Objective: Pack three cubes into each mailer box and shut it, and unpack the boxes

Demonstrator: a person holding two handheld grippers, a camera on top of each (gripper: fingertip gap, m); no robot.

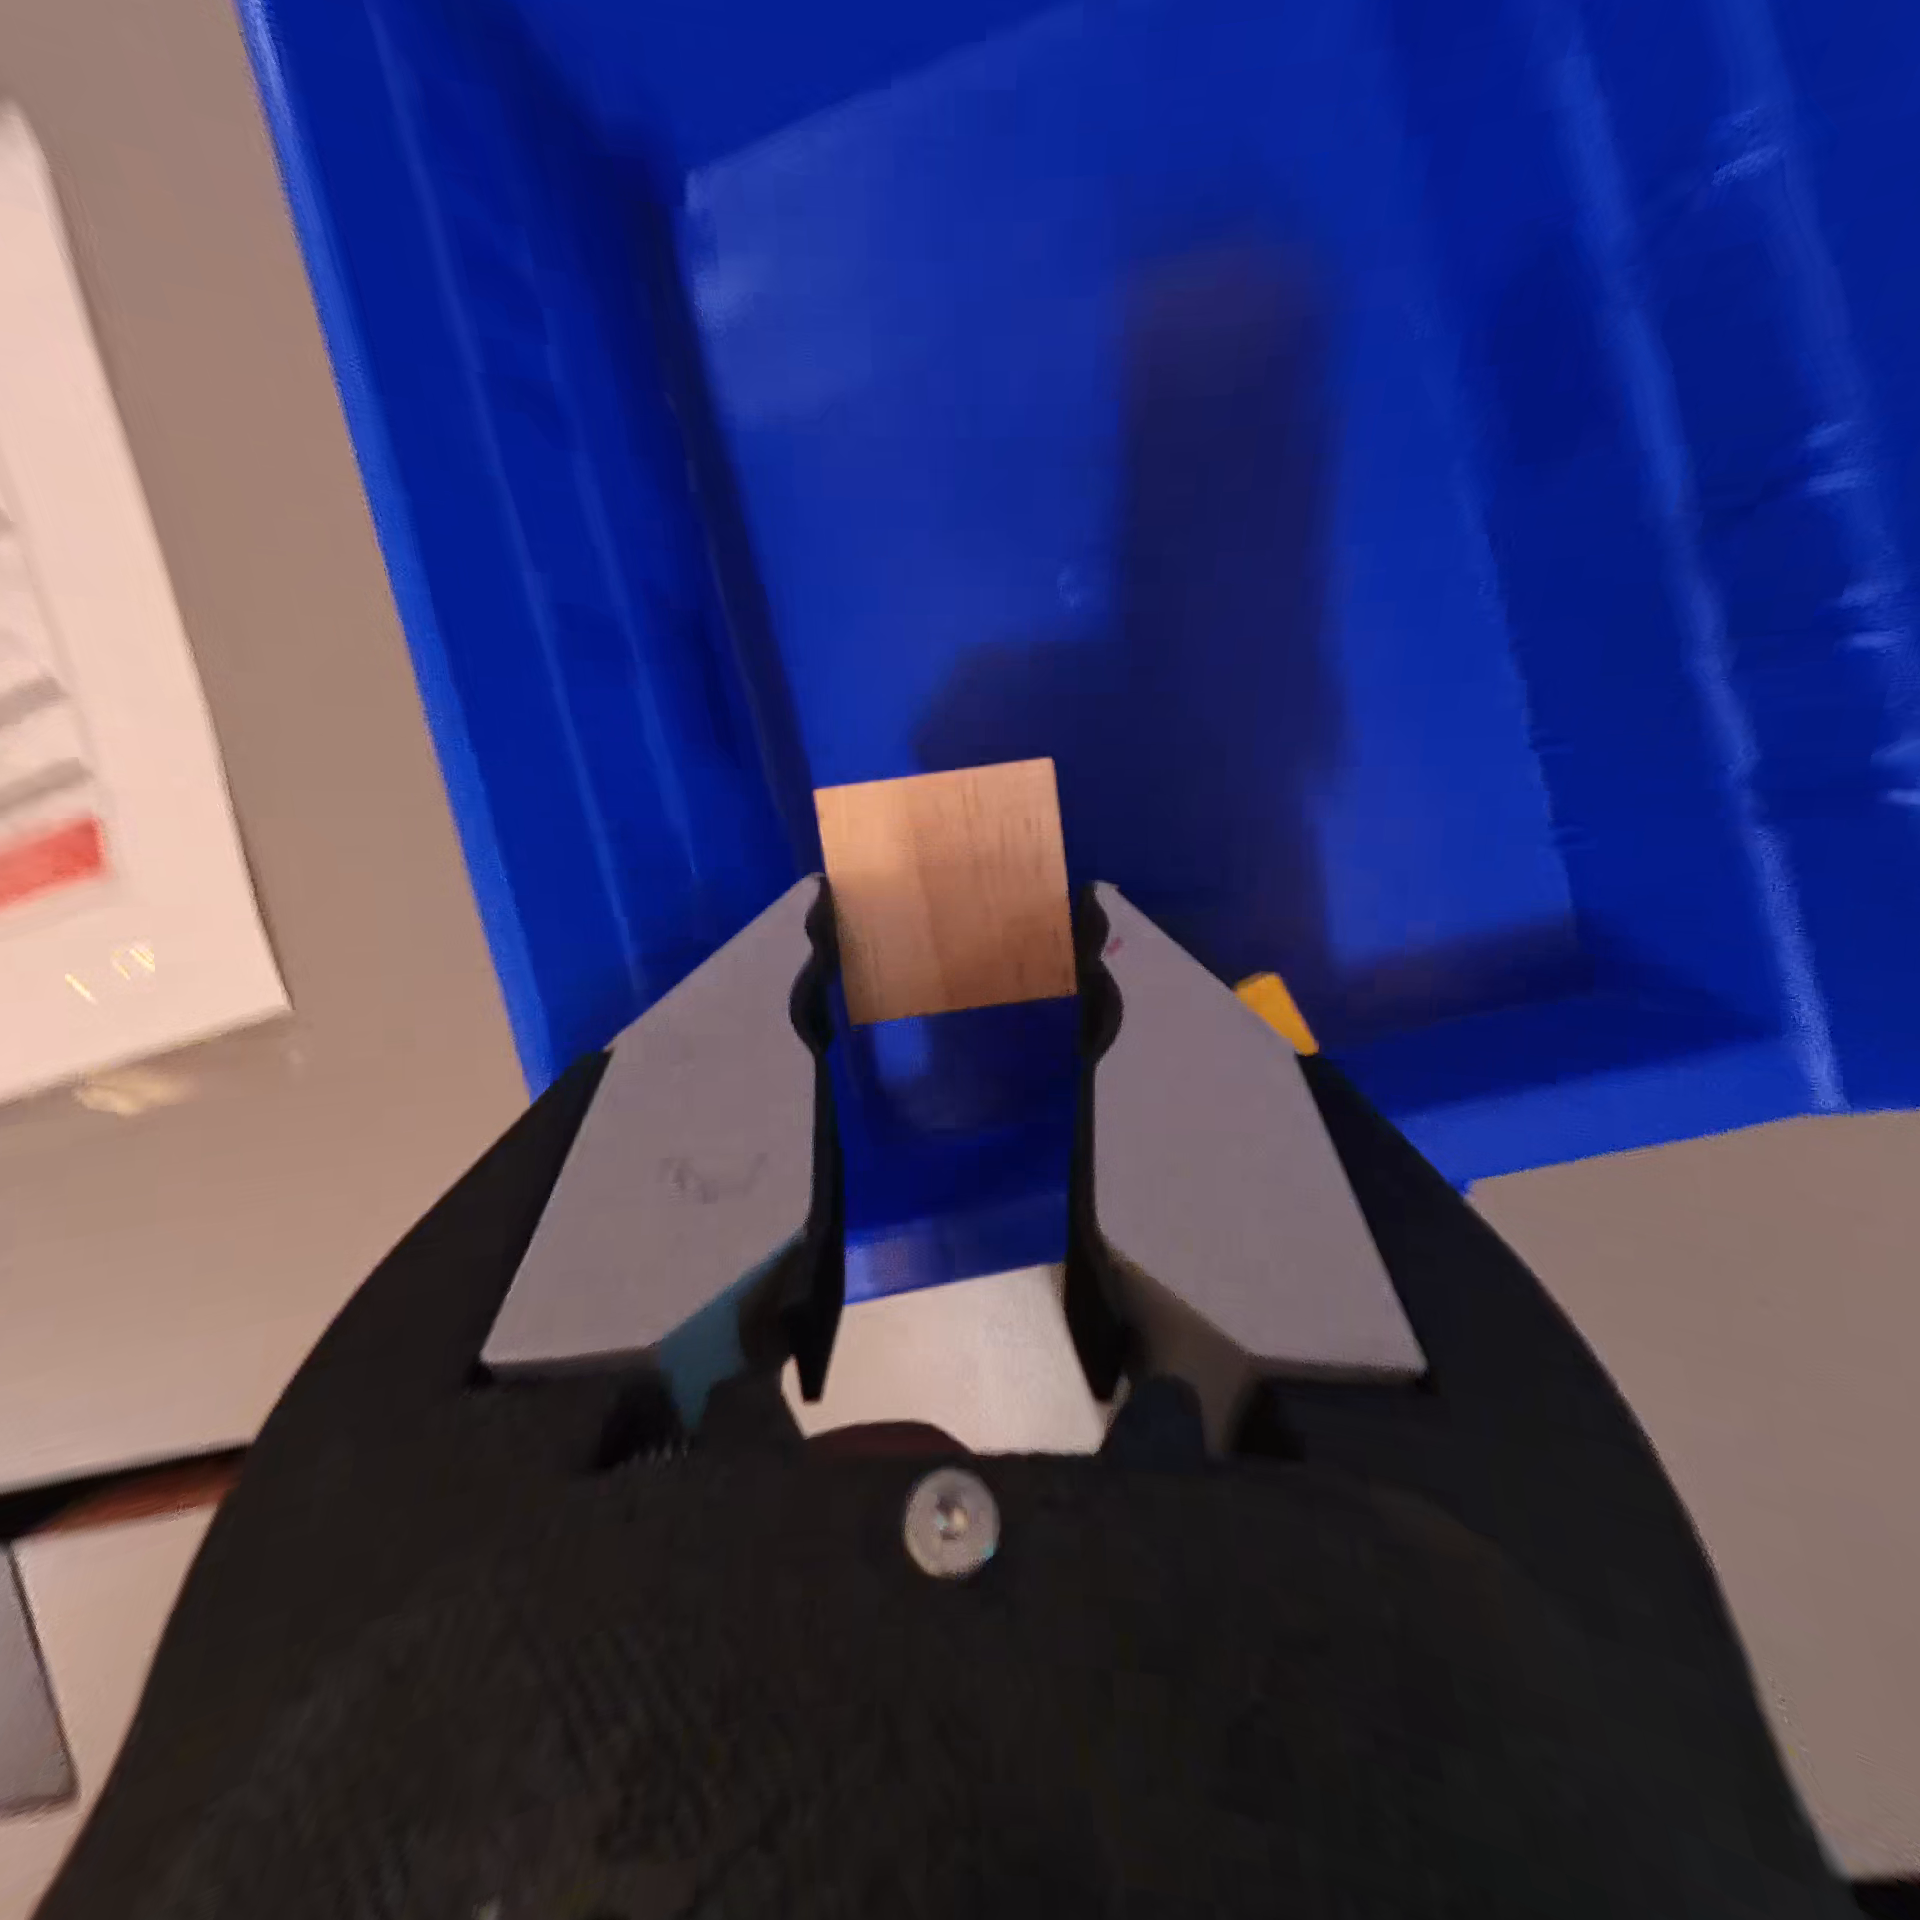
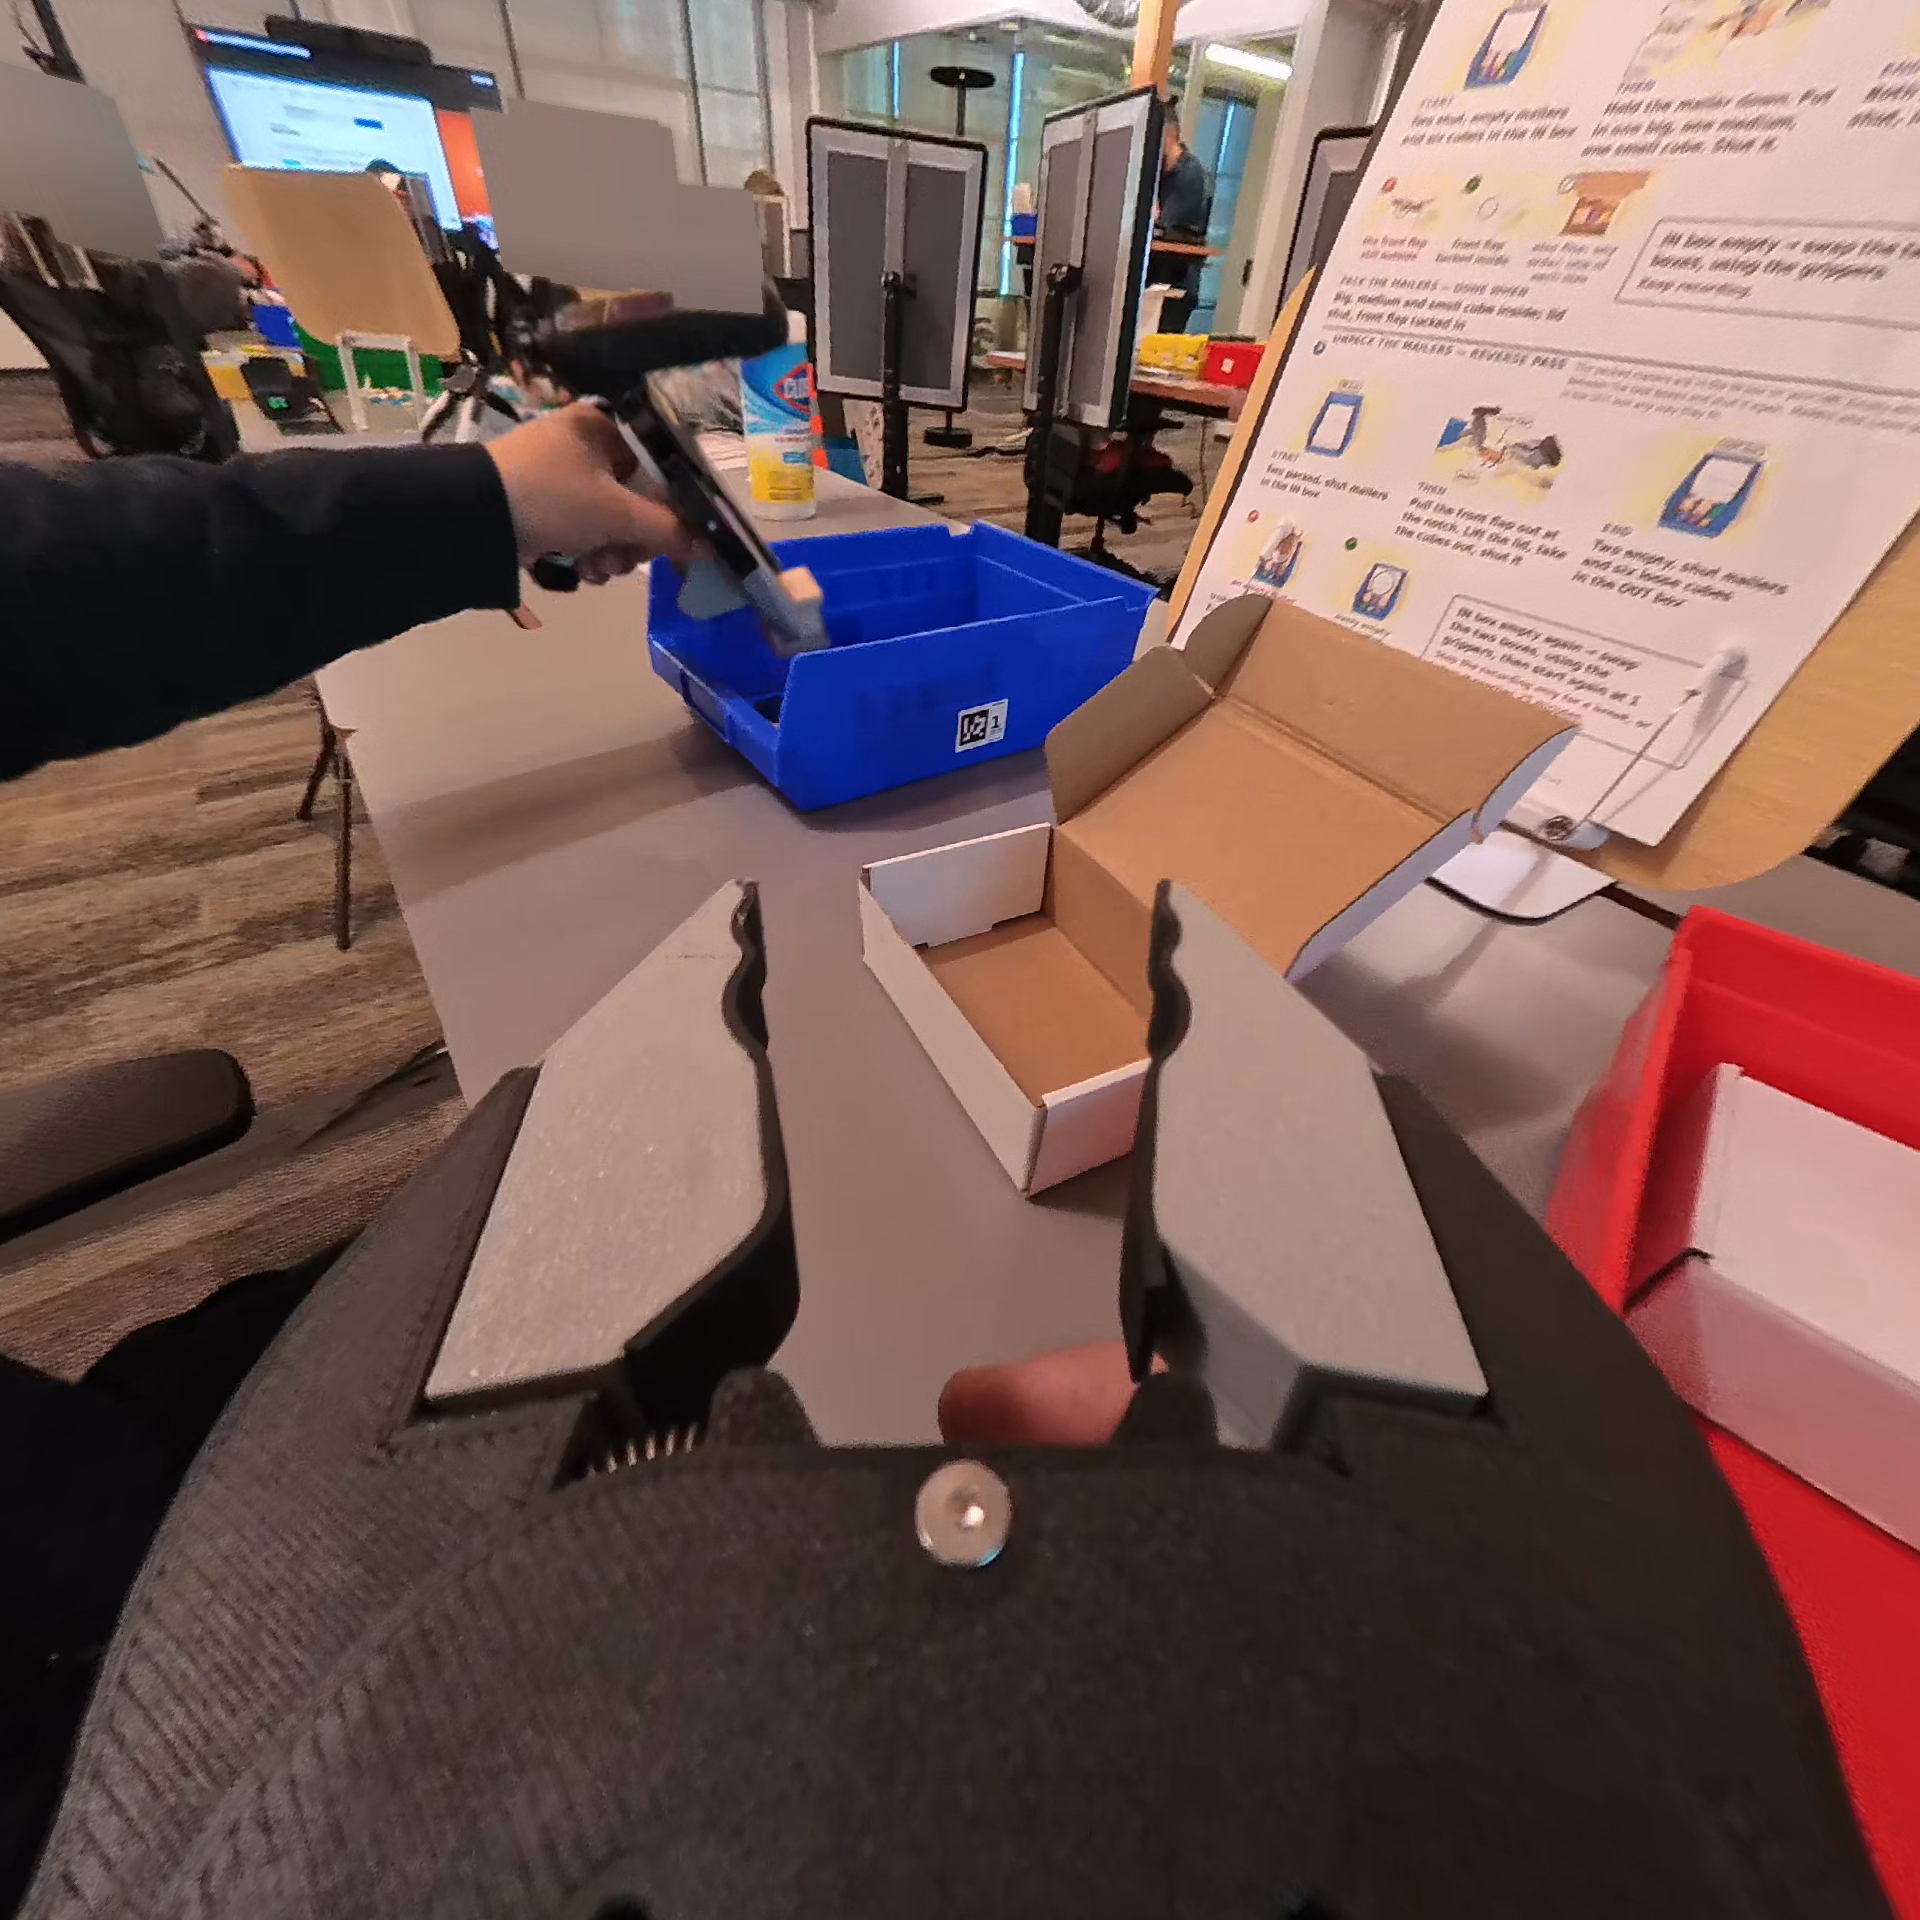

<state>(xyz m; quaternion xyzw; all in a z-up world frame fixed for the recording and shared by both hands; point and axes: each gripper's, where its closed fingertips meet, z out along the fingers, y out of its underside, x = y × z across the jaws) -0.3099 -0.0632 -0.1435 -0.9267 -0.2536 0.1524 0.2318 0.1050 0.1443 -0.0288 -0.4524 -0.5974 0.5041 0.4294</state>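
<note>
My left gripper [image 1: 951, 935] is shut on a plain wooden cube [image 1: 945, 888] and holds it over the blue bin [image 1: 1714, 727]. A yellow cube [image 1: 1276, 1008] peeks out in the bin beside the right finger. In the right wrist view the left gripper [image 2: 800, 603] holds the wooden cube [image 2: 800, 588] at the blue bin's [image 2: 894, 717] near rim. My right gripper [image 2: 956, 935] is open and empty above the grey table, just before an open white mailer box [image 2: 987, 1023] with its lid up. The box looks empty inside.
A red bin [image 2: 1766, 1049] at the right holds a shut white mailer [image 2: 1808, 1247]. An instruction board [image 2: 1610, 416] stands behind the open box. A wipes canister [image 2: 777, 436] stands past the blue bin. A printed sheet [image 1: 94, 727] lies left of the blue bin. Some 50 centimetres of space lies between my two pairs of fingers.
</note>
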